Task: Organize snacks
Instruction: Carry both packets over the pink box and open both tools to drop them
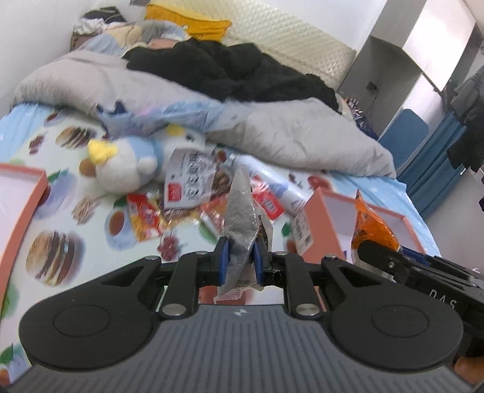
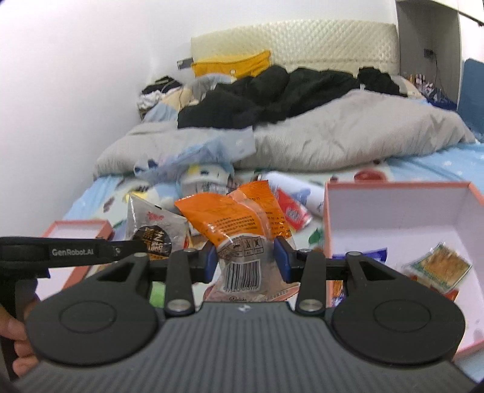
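Two grippers each clamp a packet above the bed: the left gripper (image 1: 240, 260) pinches a silver packet (image 1: 242, 217), the right gripper (image 2: 245, 257) an orange packet (image 2: 233, 217). Beyond lie loose snacks (image 1: 145, 217), a plush penguin (image 1: 127, 163) and a grey duvet (image 1: 296, 133); a pink box (image 2: 393, 211) stands just right.

Silver-grey foil snack packet (image 1: 242, 223) with black label; orange snack packet (image 2: 236, 220) with white end and black barcode. Pink-walled box (image 2: 402, 223), white inside. Bedsheet (image 1: 54, 187) light blue, printed burgers and cups. Grey duvet (image 2: 348, 133), black clothing (image 1: 230, 69), yellow pillow (image 1: 187, 21), blue-white plush toy (image 1: 127, 163), blue gripper pads (image 1: 223, 260).
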`<move>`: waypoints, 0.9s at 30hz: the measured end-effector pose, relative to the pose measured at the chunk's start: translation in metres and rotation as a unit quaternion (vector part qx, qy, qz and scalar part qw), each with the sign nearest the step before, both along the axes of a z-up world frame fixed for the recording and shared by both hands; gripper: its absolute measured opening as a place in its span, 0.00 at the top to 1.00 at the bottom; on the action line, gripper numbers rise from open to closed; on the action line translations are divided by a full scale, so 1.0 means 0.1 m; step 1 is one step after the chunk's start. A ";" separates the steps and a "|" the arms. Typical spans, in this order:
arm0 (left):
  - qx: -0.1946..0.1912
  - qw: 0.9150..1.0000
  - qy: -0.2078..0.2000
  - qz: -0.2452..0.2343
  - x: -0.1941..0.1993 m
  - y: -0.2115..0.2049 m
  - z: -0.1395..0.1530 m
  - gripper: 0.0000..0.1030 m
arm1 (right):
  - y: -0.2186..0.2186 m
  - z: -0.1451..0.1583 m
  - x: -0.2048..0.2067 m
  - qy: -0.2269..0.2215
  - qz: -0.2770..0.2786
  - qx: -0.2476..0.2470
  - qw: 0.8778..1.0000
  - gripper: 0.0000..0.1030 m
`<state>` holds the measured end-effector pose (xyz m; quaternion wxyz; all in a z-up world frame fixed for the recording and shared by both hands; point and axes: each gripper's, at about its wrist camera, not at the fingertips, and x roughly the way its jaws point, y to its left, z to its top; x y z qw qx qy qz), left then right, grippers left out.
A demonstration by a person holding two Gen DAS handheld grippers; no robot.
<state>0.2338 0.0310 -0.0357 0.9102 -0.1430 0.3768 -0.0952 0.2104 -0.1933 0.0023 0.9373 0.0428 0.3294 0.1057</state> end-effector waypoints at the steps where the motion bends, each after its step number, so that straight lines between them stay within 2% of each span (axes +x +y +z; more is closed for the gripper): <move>1: -0.001 1.000 -0.004 -0.001 0.01 -0.02 0.05 0.80 | -0.03 0.05 0.01 -0.006 -0.002 -0.002 1.000 0.58; 8: -0.025 0.999 -0.033 -0.017 0.13 -0.25 0.45 0.80 | -0.31 0.41 0.06 -0.044 -0.022 -0.017 0.999 0.58; 15: -0.029 0.997 -0.057 -0.051 0.27 -0.65 0.75 0.80 | -0.63 0.66 0.10 -0.071 -0.046 -0.031 0.996 0.58; 21: -0.041 0.995 -0.046 -0.083 0.40 -1.07 0.73 0.81 | -0.96 0.63 0.12 -0.061 -0.075 -0.049 0.994 0.58; 27: -0.033 0.992 -0.018 -0.122 0.50 -1.59 0.52 0.81 | -1.30 0.39 0.10 -0.028 -0.107 -0.058 0.992 0.58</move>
